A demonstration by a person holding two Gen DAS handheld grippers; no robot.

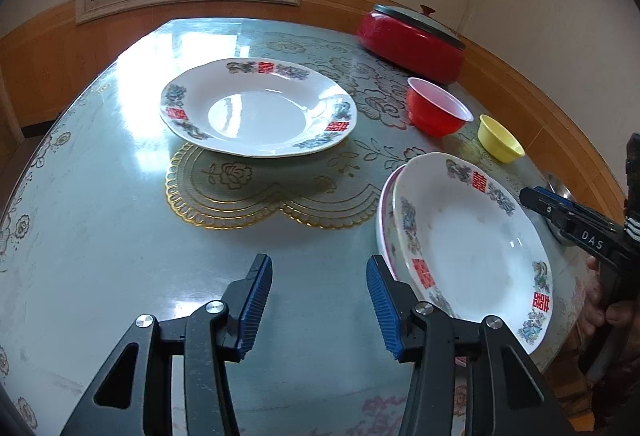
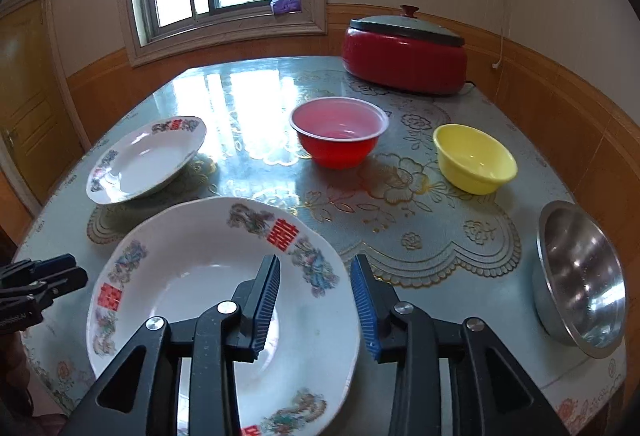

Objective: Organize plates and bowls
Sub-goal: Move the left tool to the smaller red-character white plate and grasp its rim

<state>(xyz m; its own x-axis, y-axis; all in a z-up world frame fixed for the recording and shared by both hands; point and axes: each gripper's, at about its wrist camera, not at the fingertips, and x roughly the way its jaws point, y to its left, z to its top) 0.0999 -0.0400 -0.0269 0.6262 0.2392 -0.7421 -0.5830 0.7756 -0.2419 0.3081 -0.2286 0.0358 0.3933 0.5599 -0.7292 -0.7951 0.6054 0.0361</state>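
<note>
A white patterned plate (image 1: 472, 248) lies on top of a pink-rimmed plate (image 1: 385, 220) at the table's near right. My left gripper (image 1: 320, 300) is open over bare table just left of this stack, its right finger beside the rim. In the right wrist view the same top plate (image 2: 200, 296) sits under my right gripper (image 2: 316, 304), which is open; its left finger hangs over the plate's well, its right finger outside the rim, pads apart from it. A second white plate (image 1: 256, 108) (image 2: 144, 160) rests further back. Red bowl (image 2: 338, 136), yellow bowl (image 2: 474, 158) and steel bowl (image 2: 580, 276) stand separately.
A red lidded pot (image 2: 404, 52) stands at the far right corner of the glass-topped table (image 1: 100, 196). A gold lace mat (image 1: 240, 196) lies under the far plate. The right gripper (image 1: 528, 194) shows at the left wrist view's right edge, a hand (image 1: 600, 300) behind it.
</note>
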